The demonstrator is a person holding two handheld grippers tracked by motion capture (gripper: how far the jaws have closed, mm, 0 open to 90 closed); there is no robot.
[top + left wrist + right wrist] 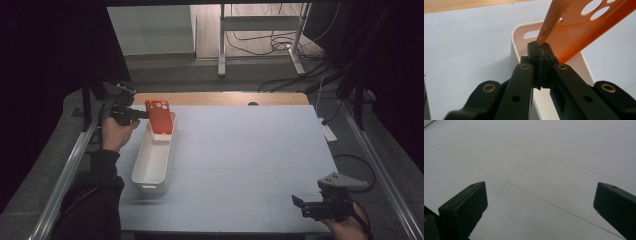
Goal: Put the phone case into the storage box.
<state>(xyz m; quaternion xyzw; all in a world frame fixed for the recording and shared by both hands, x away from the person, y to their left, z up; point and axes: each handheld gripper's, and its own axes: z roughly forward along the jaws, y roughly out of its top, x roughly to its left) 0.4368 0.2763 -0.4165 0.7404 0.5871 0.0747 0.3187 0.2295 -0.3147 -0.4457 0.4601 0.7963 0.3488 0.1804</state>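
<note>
An orange phone case (pixel 160 117) with round camera holes hangs over the far end of a long white bin (pixel 150 165) at the table's left. My left gripper (pixel 141 114) is shut on the case's edge. In the left gripper view the black jaws stand pressed together on the thin orange rim (pixel 541 40), with the case (pixel 584 27) slanting up to the right above the bin's rounded end (pixel 524 32). My right gripper (pixel 299 204) rests near the front right corner of the table. Its jaws stand wide apart, and between them lies bare table (pixel 539 195).
A pale blue mat (pixel 240 160) covers the table, with a wooden strip (pixel 220 98) along its far edge. Metal rails run down both sides. Cables (pixel 280 45) and a stand's legs lie on the floor beyond the table.
</note>
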